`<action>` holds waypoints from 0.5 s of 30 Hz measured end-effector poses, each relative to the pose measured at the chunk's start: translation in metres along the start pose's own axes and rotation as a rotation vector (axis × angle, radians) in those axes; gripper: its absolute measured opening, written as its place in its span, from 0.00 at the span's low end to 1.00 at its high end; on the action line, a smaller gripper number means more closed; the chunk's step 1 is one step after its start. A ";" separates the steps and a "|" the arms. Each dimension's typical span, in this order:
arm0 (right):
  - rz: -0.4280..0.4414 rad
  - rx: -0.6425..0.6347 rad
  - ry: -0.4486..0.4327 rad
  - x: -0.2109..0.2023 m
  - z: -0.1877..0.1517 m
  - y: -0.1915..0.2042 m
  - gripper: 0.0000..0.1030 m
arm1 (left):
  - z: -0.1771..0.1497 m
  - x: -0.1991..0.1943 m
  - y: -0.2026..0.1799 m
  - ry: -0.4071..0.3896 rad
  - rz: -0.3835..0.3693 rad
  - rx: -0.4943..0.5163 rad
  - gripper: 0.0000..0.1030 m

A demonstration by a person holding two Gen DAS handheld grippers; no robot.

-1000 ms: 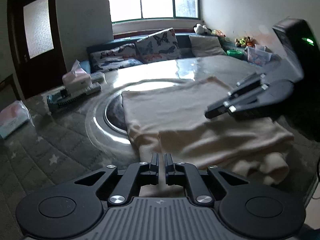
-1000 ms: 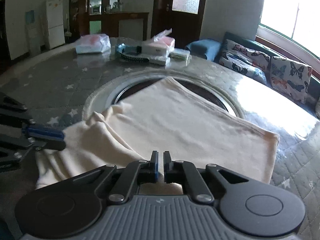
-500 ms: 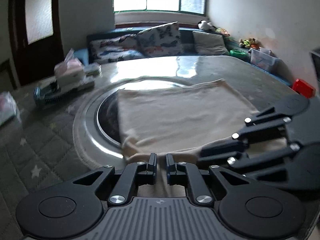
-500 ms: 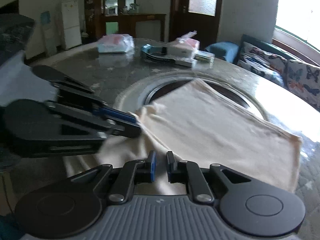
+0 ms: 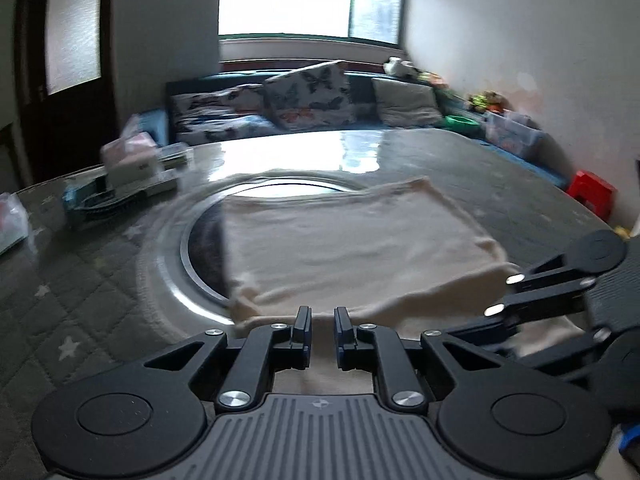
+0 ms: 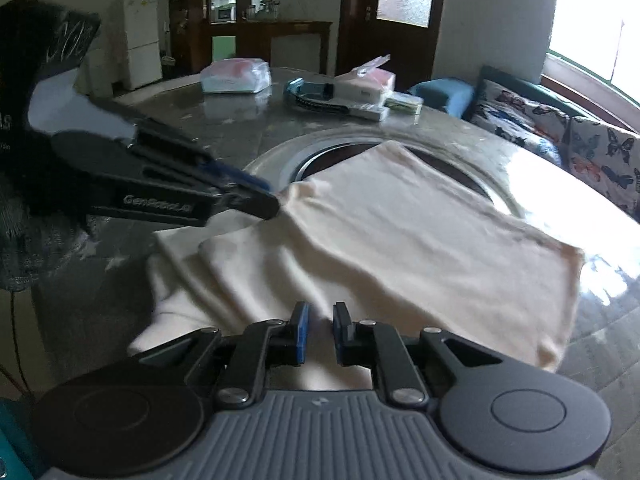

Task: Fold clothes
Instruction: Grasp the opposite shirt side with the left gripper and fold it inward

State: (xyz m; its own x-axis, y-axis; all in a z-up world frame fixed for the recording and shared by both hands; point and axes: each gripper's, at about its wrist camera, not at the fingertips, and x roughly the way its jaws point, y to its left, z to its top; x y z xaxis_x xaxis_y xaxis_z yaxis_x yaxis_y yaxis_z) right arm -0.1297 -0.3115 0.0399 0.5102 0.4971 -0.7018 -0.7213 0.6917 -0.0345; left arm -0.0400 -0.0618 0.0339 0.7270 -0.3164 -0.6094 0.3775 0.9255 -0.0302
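Left wrist view: the left gripper (image 5: 320, 322) sits low over the near edge of the table (image 5: 92, 280), its jaws parted by a small gap. The cream garment (image 5: 340, 240) shows between and just beyond the fingertips; whether the pads touch the fabric cannot be told. The garment lies flat across the table centre, its far half covering part of the round inset ring (image 5: 188, 248). Its near edge is bunched in folds toward the near-right edge. The right gripper (image 5: 496, 320) enters from the right, with its fingertips at that bunched edge.

Right wrist view: the right gripper (image 6: 320, 324) also has its jaws slightly parted, directly over the near edge of the garment (image 6: 400, 240). The left gripper (image 6: 272, 204) reaches in from the left and its tips meet a raised corner of the fabric. A tissue box (image 6: 364, 84), a blue brush (image 6: 316, 98) and a plastic pack (image 6: 236, 76) rest near the far edge of the table (image 6: 240, 120), well apart from the garment.
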 end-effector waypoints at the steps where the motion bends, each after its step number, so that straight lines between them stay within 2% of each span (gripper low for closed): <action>1: 0.014 -0.003 -0.007 0.000 0.000 0.005 0.12 | 0.000 0.000 -0.004 0.002 -0.010 0.012 0.13; 5: 0.082 -0.028 -0.026 -0.005 0.002 0.021 0.13 | -0.004 0.005 -0.015 0.021 -0.033 0.044 0.14; 8: 0.077 -0.020 -0.044 -0.015 0.000 0.022 0.15 | -0.010 0.009 -0.010 0.045 -0.019 0.035 0.13; 10: 0.041 0.007 -0.044 -0.022 -0.004 0.013 0.19 | -0.012 0.006 -0.009 0.039 -0.019 0.039 0.14; 12: 0.009 0.036 -0.020 -0.023 -0.010 0.004 0.19 | -0.013 0.003 -0.009 0.035 -0.014 0.041 0.13; 15: 0.035 0.060 0.004 -0.024 -0.017 0.002 0.20 | -0.012 -0.002 -0.010 0.026 -0.017 0.034 0.14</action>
State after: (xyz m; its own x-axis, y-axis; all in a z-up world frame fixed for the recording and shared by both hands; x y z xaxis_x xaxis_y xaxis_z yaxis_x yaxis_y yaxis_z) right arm -0.1514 -0.3312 0.0443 0.4832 0.5196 -0.7046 -0.7093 0.7041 0.0328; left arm -0.0520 -0.0676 0.0259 0.7051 -0.3262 -0.6296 0.4091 0.9124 -0.0145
